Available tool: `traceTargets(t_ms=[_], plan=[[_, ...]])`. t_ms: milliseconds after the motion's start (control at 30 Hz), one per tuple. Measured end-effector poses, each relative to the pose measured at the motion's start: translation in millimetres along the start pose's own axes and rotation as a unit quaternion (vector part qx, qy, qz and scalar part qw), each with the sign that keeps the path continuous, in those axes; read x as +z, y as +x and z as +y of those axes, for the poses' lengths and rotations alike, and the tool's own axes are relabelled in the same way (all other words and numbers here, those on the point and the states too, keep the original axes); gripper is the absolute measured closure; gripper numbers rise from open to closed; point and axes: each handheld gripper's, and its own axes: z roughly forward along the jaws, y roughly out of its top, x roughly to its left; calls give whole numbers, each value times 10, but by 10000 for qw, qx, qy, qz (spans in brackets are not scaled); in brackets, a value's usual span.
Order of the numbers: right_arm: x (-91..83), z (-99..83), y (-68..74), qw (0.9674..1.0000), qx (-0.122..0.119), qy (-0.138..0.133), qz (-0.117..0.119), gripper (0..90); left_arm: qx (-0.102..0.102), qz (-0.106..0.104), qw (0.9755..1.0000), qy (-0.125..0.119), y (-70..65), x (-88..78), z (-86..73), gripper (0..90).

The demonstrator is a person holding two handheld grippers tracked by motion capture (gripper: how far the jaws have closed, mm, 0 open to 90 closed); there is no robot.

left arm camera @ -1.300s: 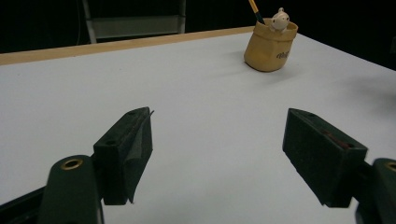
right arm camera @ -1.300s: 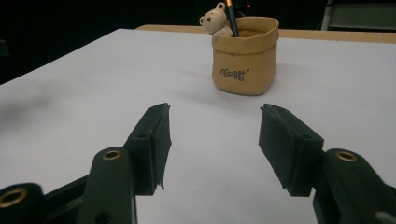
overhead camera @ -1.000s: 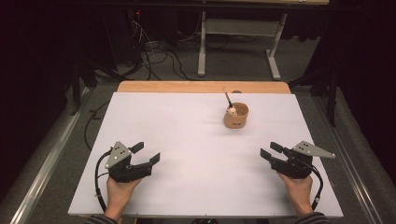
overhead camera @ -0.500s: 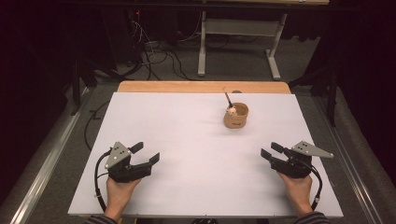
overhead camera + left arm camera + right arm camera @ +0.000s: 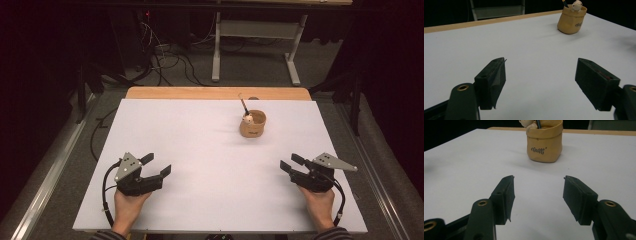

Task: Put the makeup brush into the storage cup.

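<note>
Two grippers rest released and empty on the white counter [image 5: 200, 150]. Ahead of the right gripper [image 5: 292, 165] fingers, nearer than to the left gripper [image 5: 156, 165], stands an upright tan paper-like pouch [image 5: 252, 124] holding a pen.

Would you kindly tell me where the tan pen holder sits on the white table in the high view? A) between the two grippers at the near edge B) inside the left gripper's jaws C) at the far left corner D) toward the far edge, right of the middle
D: the tan pen holder stands apart from both grippers, near the white table's far edge and right of centre.
</note>
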Motion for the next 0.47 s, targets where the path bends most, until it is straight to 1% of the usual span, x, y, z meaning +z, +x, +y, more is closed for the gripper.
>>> traceTargets(t_ms=[133,300,333,467], plan=[[10,-8,-4,10000,31,-9,23,436,-25,22,10000,-1,14,2,-2,252],[-1,-9,-10,10000,5,-51,39,430,-41,15,10000,7,11,5,-4,252],[-6,-8,-3,10000,52,-54,31,428,-33,14,10000,6,9,1,-5,252],[-10,-8,5,10000,19,-71,22,424,-16,25,10000,1,9,-8,-8,252]])
